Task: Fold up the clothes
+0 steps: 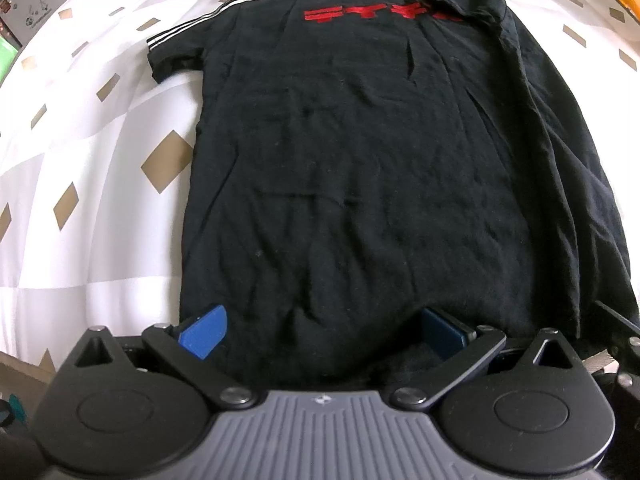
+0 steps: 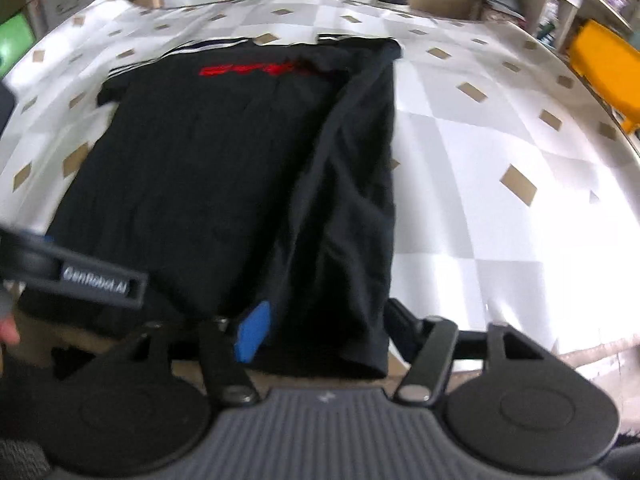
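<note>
Black T-shirt (image 1: 360, 168) spread flat on a white bedcover (image 1: 100, 184) patterned with tan diamonds, collar end far from both cameras, hem nearest them. Red print (image 1: 376, 14) across the chest; white stripes (image 1: 224, 10) along the left shoulder and sleeve, that sleeve lying out flat to the side. Right side of the shirt already folded inward over the body, forming a long strip (image 2: 360, 184) with a straight outer edge, the right sleeve tucked over near the red print. Left gripper (image 1: 324, 334) at the hem, blue fingers (image 1: 206, 332) spread wide apart with the hem edge lying between them, fabric bunched slightly there; not pinched shut. Right gripper (image 2: 324, 328) at the hem's right corner, over the folded strip, one blue finger (image 2: 254, 334) showing against the cloth, the other mostly hidden behind the fabric edge; fingers apart, cloth between them, no firm clamp visible. In the right wrist view, body of the other gripper (image 2: 80, 276) at the lower left, blurred, with part of a hand (image 2: 8, 332) at the frame edge. Orange bin (image 2: 604, 76) beyond the bed on the right, shelves and boxes behind, too blurred for detail.
</note>
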{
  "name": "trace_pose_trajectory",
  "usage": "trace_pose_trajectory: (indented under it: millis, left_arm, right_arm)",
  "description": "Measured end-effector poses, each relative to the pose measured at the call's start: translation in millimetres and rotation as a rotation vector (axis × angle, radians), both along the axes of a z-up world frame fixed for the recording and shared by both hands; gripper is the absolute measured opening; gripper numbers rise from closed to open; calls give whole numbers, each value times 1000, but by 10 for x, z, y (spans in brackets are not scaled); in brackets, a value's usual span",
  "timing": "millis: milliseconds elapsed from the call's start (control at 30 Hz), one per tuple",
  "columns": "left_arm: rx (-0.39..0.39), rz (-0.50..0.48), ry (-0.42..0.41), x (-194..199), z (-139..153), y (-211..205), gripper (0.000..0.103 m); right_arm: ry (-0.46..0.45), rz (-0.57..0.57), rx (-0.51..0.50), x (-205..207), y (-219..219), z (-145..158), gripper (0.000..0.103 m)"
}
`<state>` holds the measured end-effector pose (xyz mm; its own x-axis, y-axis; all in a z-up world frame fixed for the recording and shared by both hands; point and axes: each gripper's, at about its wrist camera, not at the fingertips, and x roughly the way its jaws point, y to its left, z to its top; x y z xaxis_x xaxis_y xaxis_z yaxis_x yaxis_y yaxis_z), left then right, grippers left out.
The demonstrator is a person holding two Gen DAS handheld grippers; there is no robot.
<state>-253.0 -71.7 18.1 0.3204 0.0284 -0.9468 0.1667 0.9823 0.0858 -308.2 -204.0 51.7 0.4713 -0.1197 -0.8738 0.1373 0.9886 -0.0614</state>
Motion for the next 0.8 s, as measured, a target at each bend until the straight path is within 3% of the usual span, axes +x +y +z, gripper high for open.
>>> trace_pose_trajectory:
  millis: [100, 267, 467, 633, 800]
  left_arm:
    - [-14, 25, -10, 8, 31, 35, 103]
    - [-52, 89, -31, 29, 97, 140, 103]
    - [-76, 146, -42, 129, 198, 259, 103]
    - [-47, 119, -53, 309, 366, 260, 103]
    - [-30, 75, -77, 564, 513, 366, 103]
  right_arm:
    - [5, -37, -9, 36, 3, -54, 64]
    - [-74, -49, -1, 71, 32, 19, 68]
    - [-47, -64, 13, 168, 53, 50, 68]
    - [-75, -80, -37, 229, 64, 161, 68]
    - [-24, -74, 55, 354, 46, 103, 68]
